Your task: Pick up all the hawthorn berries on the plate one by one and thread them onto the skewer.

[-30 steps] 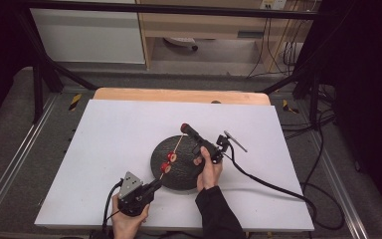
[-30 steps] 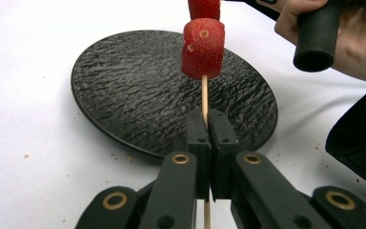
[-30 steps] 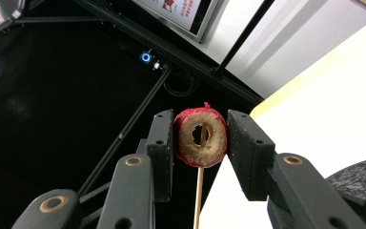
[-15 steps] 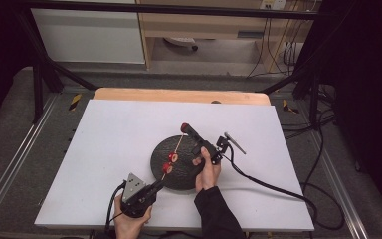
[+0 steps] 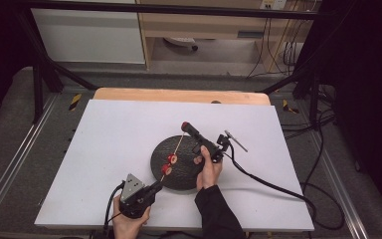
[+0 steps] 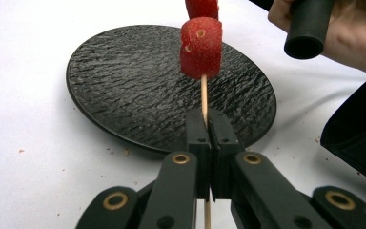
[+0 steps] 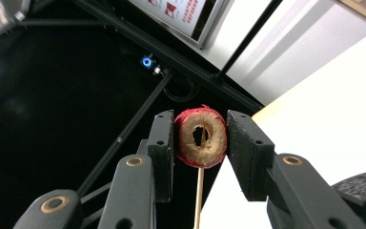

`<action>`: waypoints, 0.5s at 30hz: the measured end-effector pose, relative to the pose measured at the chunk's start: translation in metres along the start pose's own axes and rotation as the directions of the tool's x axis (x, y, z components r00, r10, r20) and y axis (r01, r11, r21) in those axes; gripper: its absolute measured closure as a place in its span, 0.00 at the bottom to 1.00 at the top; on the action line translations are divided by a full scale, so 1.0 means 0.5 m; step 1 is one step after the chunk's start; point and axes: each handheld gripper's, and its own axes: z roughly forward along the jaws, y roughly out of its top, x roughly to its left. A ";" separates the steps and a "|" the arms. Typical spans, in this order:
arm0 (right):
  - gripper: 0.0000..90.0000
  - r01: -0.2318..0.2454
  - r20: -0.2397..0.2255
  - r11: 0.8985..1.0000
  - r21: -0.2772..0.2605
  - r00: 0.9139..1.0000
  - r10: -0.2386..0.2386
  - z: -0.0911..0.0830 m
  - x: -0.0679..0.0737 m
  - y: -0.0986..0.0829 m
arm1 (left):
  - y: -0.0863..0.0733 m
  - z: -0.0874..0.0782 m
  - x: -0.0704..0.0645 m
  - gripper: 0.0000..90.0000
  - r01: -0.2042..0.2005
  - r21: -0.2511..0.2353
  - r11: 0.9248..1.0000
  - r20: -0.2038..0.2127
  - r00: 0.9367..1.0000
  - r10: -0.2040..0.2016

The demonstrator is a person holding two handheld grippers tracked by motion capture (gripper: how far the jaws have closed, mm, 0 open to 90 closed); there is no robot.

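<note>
High view: white table [image 5: 104, 149], then black plate [image 5: 189, 172] just ahead of left gripper [image 5: 155, 188], whose jaws are pinched on the skewer [image 6: 203, 98] base; two red fruit pieces [image 6: 200, 46] sit above its jaws; right gripper [image 7: 200, 143] clamps a cored red slice [image 7: 201, 136] at the skewer tip; judgement: keep left grip rigid, push slice straight along the stick, no twisting, light squeeze.

Even overhead light washes my bench [image 5: 129, 134] pale; the room goes near black at nine and three o'clock. Close-ups are sharp up front, soft beyond, with faint shadows.
</note>
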 end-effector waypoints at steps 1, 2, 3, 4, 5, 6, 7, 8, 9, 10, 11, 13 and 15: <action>0.71 0.004 -0.001 1.000 0.004 1.000 -0.004 -0.001 0.000 0.000 | 0.001 0.000 0.000 0.98 0.004 -0.005 1.000 -0.001 1.000 -0.004; 0.71 0.006 -0.001 1.000 0.010 1.000 -0.006 -0.002 0.000 -0.001 | 0.001 0.000 0.000 0.98 0.011 -0.010 1.000 0.000 1.000 -0.011; 0.71 0.007 -0.003 1.000 0.011 1.000 -0.007 -0.003 -0.001 -0.004 | 0.001 0.000 -0.001 0.98 0.016 -0.012 1.000 0.001 1.000 -0.016; 0.71 0.005 -0.005 1.000 0.007 1.000 -0.005 -0.003 -0.002 -0.008 | 0.001 0.000 -0.004 0.98 0.021 -0.011 1.000 0.000 1.000 -0.021; 0.71 0.004 -0.006 1.000 0.004 1.000 -0.004 -0.003 -0.004 -0.012 | -0.001 0.002 -0.006 0.98 0.027 -0.008 1.000 0.005 1.000 -0.027; 0.71 0.003 -0.005 1.000 -0.002 1.000 -0.003 -0.003 -0.005 -0.014 | -0.003 0.004 -0.009 0.98 0.027 -0.007 1.000 0.004 1.000 -0.027; 0.71 0.000 -0.005 1.000 -0.001 1.000 0.000 -0.003 -0.006 -0.017 | -0.004 0.006 -0.012 0.98 0.024 -0.002 1.000 0.003 1.000 -0.024; 0.71 0.007 -0.004 1.000 -0.003 1.000 -0.007 -0.005 -0.006 -0.019 | -0.005 0.008 -0.013 0.98 0.029 0.000 1.000 0.006 1.000 -0.029; 0.71 0.014 -0.003 1.000 -0.002 1.000 -0.014 -0.005 -0.005 -0.020 | -0.006 0.010 -0.014 0.98 0.032 0.000 0.999 0.007 0.999 -0.032; 0.71 0.021 -0.003 1.000 0.000 1.000 -0.021 -0.006 -0.003 -0.019 | -0.006 0.011 -0.014 0.98 0.034 0.001 0.999 0.005 0.999 -0.034; 0.71 0.026 -0.001 1.000 -0.001 1.000 -0.026 -0.007 -0.001 -0.018 | -0.006 0.011 -0.015 0.98 0.037 0.000 0.999 0.008 0.999 -0.037; 0.72 0.033 0.000 0.999 0.002 0.999 -0.033 -0.007 0.002 -0.017 | -0.004 0.011 -0.017 0.98 0.039 0.001 0.999 0.011 0.999 -0.039; 0.72 0.038 -0.004 0.999 -0.001 0.999 -0.038 -0.009 0.003 -0.017 | -0.003 0.010 -0.012 0.98 0.056 0.000 0.998 0.015 0.998 -0.056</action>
